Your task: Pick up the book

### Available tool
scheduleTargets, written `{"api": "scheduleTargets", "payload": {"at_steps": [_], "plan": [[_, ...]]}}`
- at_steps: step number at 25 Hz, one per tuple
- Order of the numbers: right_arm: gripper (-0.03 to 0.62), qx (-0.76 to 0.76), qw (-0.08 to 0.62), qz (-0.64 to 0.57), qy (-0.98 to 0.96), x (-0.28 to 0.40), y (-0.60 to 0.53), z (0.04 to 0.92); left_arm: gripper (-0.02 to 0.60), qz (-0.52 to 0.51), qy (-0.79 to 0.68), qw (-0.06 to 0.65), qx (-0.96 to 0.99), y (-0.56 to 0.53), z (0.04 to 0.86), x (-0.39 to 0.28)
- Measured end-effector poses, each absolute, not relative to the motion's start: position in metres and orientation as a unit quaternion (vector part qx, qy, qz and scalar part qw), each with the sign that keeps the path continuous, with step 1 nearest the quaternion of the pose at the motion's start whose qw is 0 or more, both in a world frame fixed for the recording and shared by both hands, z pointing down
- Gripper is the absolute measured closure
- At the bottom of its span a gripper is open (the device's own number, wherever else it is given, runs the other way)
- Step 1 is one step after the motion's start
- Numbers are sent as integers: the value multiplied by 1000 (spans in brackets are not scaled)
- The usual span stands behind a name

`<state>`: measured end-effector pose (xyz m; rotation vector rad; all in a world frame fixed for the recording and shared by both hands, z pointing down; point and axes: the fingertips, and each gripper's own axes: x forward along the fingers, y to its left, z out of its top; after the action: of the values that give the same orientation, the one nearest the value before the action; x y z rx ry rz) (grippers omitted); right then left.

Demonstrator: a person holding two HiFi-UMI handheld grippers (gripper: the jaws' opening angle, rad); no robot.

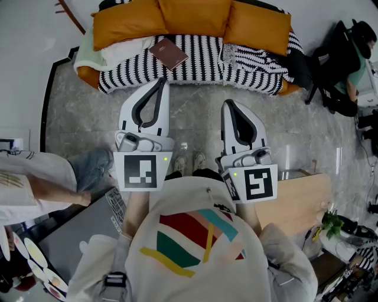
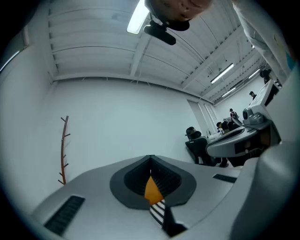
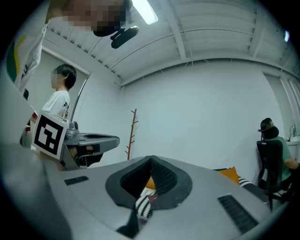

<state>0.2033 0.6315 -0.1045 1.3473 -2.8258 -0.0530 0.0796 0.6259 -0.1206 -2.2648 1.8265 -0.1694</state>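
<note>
A brown book [image 1: 168, 53] lies on the black-and-white striped blanket [image 1: 201, 65] of an orange sofa [image 1: 195, 17], at the top of the head view. My left gripper [image 1: 162, 81] is held level with its tip just short of the blanket's front edge, below the book. Its jaws meet at the tip with nothing between them. My right gripper [image 1: 227, 104] is level too, further right and a little further back from the sofa, also shut and empty. In the left gripper view the left gripper [image 2: 150, 159] shows orange cushion and stripes through its gap. The right gripper [image 3: 150, 159] shows the same.
A person in a white shirt and jeans [image 1: 41, 177] stands close at my left. A light wooden table [image 1: 301, 197] is at my right. Another person sits in a black chair [image 1: 345, 65] at the far right. A thin coat rack [image 2: 63, 150] stands by the white wall.
</note>
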Motion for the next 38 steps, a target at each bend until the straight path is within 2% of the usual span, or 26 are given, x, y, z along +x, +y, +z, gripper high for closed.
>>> {"api": "scheduleTargets", "payload": {"at_steps": [10, 13, 19, 28, 35, 38], "plan": [[582, 430, 10, -12, -903, 216, 615, -96, 574, -73, 621, 115, -772, 616, -118, 92], [582, 382, 5, -23, -924, 214, 619, -96, 574, -77, 625, 118, -768, 613, -122, 96], [582, 264, 106, -36, -958, 207, 631, -73, 574, -95, 628, 128, -761, 602, -120, 111], [580, 278, 33, 9, -960, 226, 604, -78, 574, -99, 633, 124, -758, 585, -104, 132], [580, 283, 26, 33, -958, 208, 563, -65, 574, -60, 637, 113, -760, 536, -99, 105], [580, 298, 21, 42, -953, 193, 531, -61, 574, -52, 629, 129, -765, 501, -101, 85]]}}
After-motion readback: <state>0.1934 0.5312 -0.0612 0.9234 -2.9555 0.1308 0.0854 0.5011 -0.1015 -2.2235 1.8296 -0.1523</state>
